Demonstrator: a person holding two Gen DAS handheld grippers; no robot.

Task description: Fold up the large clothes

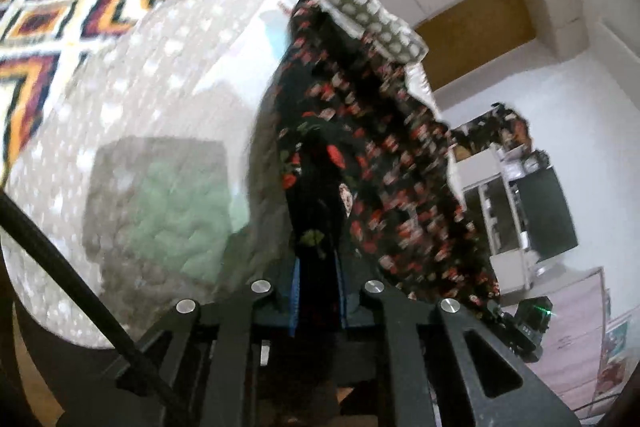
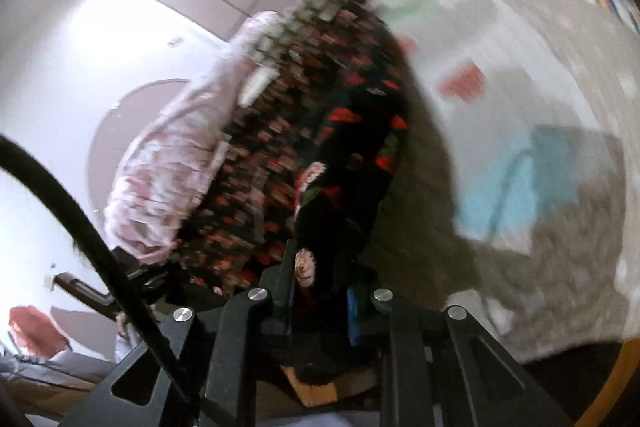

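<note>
2 grippers grip the same black floral garment, a dark cloth printed with red and pale flowers, which is lifted above a bed. The left gripper has its fingers drawn close together, with a narrow band of the cloth pinched between the blue pads and rising straight up from them. The right gripper likewise has its fingers nearly closed on a bunched edge of the garment, a pale flower sitting right at the pinch.

From the left grip the cloth spreads up and to the right, hanging over the bed's grey dotted quilt. Beyond the quilt lies a blanket with orange and dark geometric shapes, and a grey cushion with white dots shows just above the garment's top edge.

Both views are smeared with motion blur, the right one heavily, so the print there breaks into streaks. The garment's full shape and its far edges cannot be made out. A pale pink fabric sits beside it in the right view, what it is unclear. A black cable crosses the lower left.
</note>
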